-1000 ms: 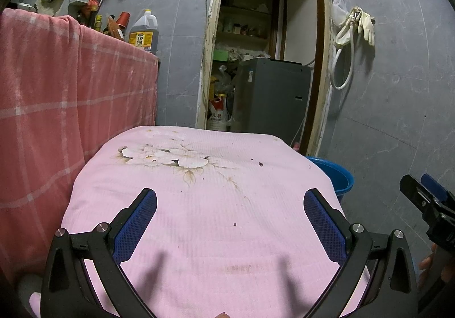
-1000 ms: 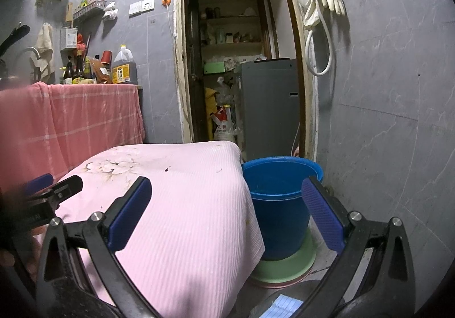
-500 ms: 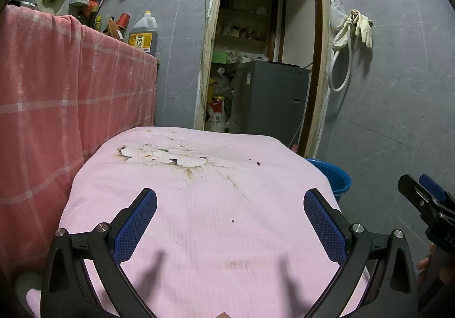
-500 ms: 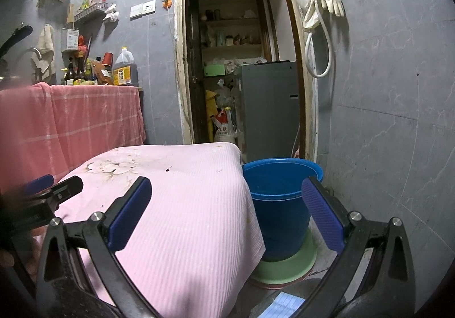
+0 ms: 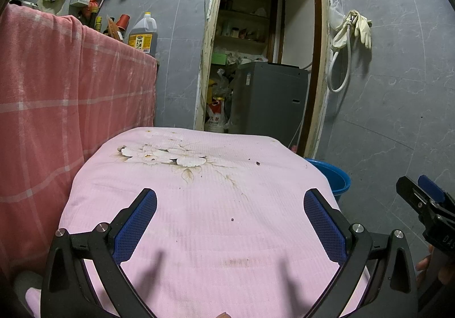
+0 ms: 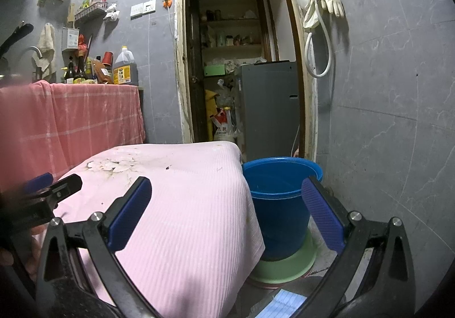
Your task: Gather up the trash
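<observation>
"DA" on right tool (image 5: 438, 235); sack (image 5: 214, 119) characters unclear

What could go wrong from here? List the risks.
1. The dark specks on the pink cloth are tiny; the wide-open left claw may pinch fabric instead.
2. The blue bucket sits beside and below the cloth's edge, so dropped bits could miss it.

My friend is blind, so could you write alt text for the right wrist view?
An open right gripper hovers over a pink cloth covering a table, with a blue bucket on the floor beside it and an open doorway beyond.
</observation>
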A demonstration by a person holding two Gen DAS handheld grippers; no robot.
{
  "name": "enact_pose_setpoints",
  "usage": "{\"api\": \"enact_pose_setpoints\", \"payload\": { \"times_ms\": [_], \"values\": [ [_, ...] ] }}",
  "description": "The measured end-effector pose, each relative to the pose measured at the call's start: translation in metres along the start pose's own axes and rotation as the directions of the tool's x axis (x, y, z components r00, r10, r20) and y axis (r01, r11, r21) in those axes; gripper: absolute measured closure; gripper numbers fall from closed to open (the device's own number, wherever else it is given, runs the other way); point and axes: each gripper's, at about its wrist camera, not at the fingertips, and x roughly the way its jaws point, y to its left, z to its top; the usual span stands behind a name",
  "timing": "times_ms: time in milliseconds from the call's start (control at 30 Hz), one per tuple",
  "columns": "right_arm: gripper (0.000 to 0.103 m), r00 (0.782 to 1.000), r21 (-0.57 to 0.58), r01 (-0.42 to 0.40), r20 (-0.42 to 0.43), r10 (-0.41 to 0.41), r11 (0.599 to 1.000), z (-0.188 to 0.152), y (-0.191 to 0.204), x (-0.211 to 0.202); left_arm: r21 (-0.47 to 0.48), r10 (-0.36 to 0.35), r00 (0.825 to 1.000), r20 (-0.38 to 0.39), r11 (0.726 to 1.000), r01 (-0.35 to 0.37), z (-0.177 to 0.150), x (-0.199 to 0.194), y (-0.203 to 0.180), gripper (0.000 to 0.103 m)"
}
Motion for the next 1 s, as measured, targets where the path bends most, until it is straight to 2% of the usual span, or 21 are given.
{"api": "enact_pose_setpoints", "payload": {
  "times_ms": [1000],
  "values": [
    [0.0, 1.0, 0.001, -0.001, 0.0, 0.001, 1.0, -0.0005, -0.0022, 0.0001, -0.01, 0.005, 1.0, -0.004, 1.0, -0.005, -0.0024, -0.0015, -0.0061, 0.002]
  ]
}}
